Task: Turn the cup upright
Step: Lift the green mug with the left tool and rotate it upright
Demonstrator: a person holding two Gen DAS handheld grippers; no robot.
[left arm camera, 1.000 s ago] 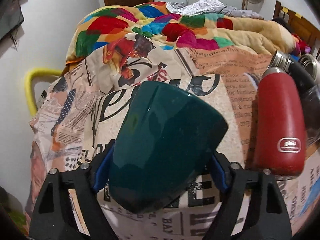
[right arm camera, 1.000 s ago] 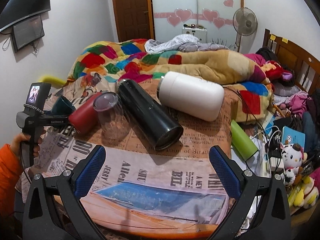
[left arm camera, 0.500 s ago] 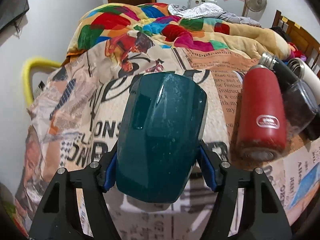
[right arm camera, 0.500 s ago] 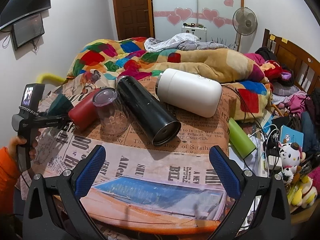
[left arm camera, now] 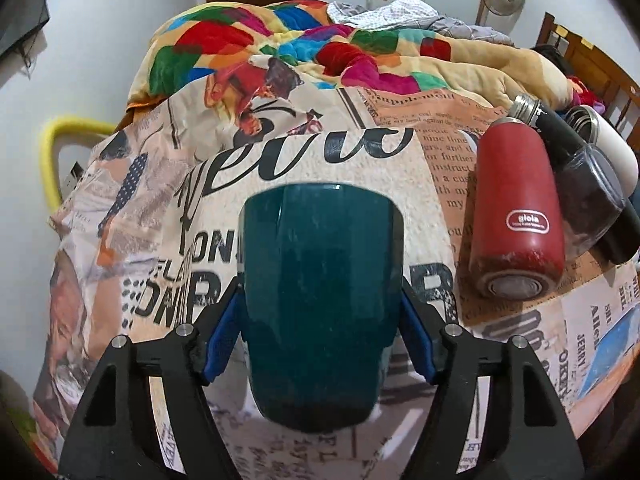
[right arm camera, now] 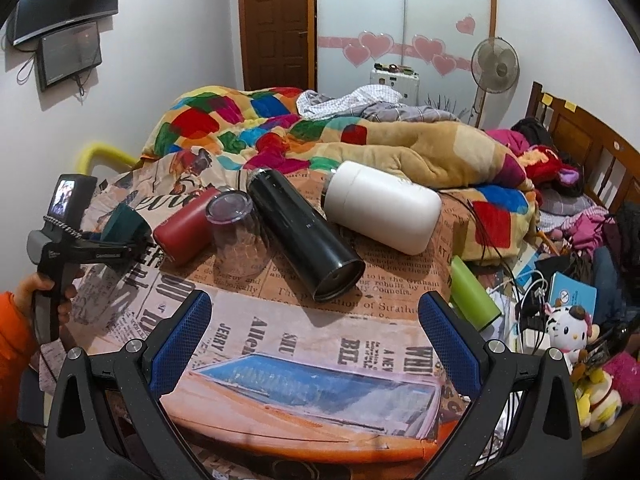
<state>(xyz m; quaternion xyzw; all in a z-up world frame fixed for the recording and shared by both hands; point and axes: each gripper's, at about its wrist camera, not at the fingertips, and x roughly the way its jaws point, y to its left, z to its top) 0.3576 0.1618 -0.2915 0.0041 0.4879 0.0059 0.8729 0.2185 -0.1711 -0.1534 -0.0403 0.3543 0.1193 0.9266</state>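
Note:
A dark teal cup is held between the blue pads of my left gripper. Its wide rim points up and away and its narrow base is toward the camera, just above the newspaper-print tablecloth. In the right wrist view the same cup shows at the far left in the left gripper, tilted with its mouth up. My right gripper is open and empty over the table's front edge.
A red bottle lies right of the cup. A clear tumbler stands upside down, and a black flask and a white flask lie beyond it. A green tube lies off the table's right edge. Bedding sits behind.
My left gripper has turned the teal cup from lying tilted sideways to nearly upright, rim up. The right gripper has stayed still.

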